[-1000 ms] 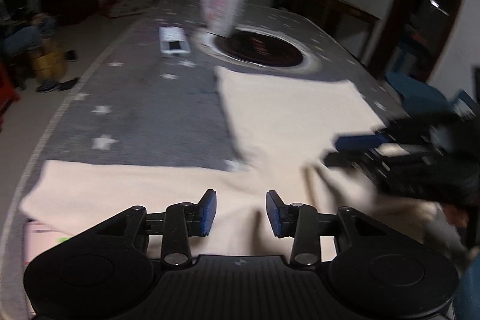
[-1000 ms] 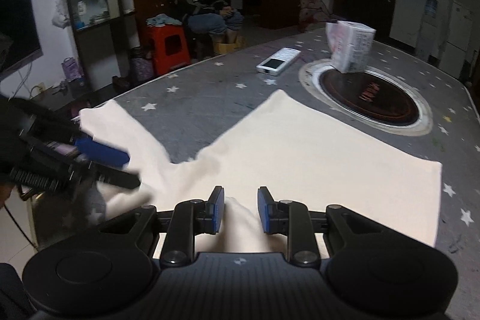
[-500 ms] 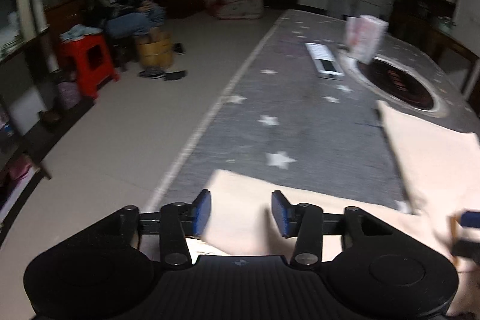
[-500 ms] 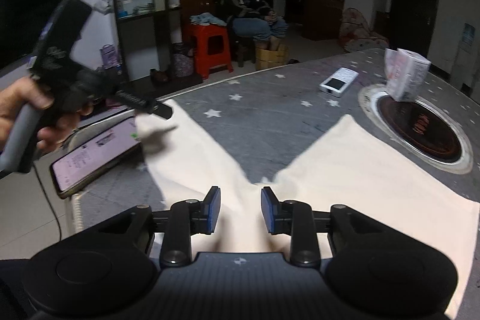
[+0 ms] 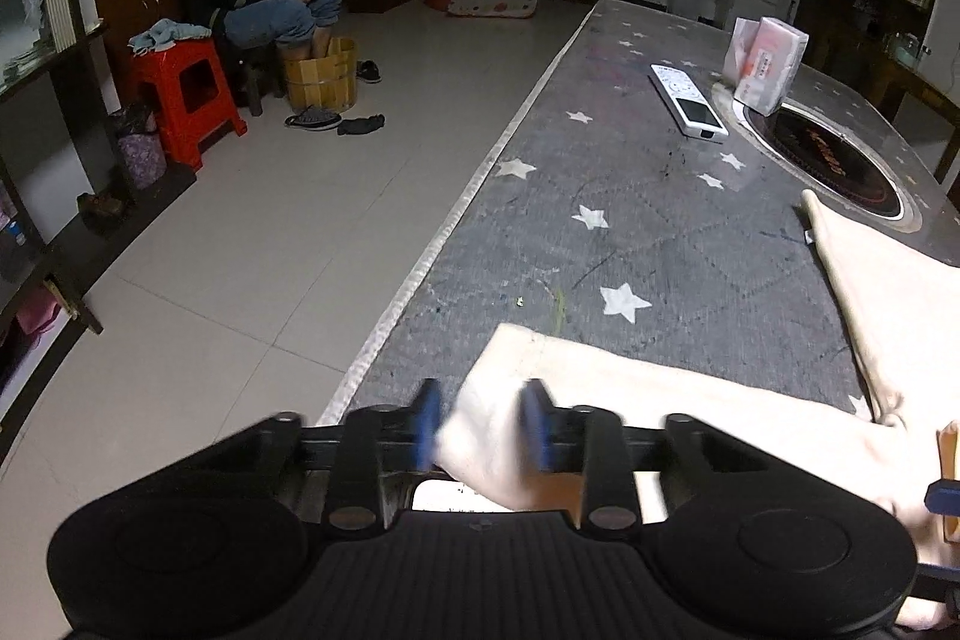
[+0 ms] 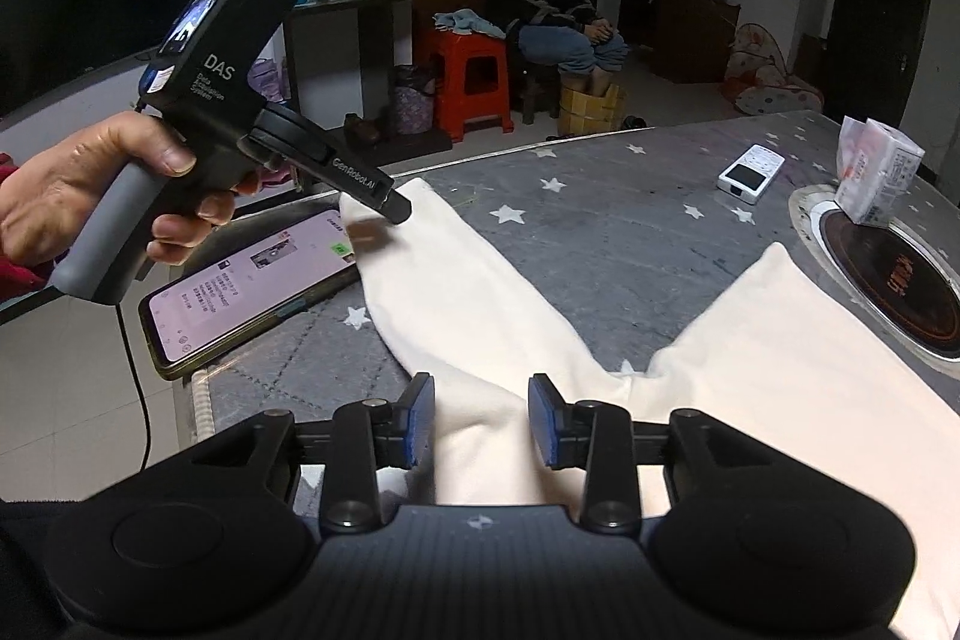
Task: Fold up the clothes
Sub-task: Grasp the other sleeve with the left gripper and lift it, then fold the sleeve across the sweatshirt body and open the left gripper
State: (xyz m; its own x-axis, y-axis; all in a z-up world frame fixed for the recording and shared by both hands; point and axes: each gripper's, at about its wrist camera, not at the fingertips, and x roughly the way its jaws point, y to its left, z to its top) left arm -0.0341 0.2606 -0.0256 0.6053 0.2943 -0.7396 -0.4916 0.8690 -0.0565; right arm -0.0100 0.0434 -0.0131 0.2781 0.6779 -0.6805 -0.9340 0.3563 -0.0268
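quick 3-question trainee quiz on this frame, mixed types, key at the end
1. True or false: the left gripper is shut on the cream garment.
2. What lies beside the garment's sleeve end at the table edge? A) a lit phone B) a mug C) scissors
3. Fill in: the white remote lies near a tissue ____.

Key: 1 false, its fingers stand apart around the sleeve end. 2 A, the phone. 3 pack.
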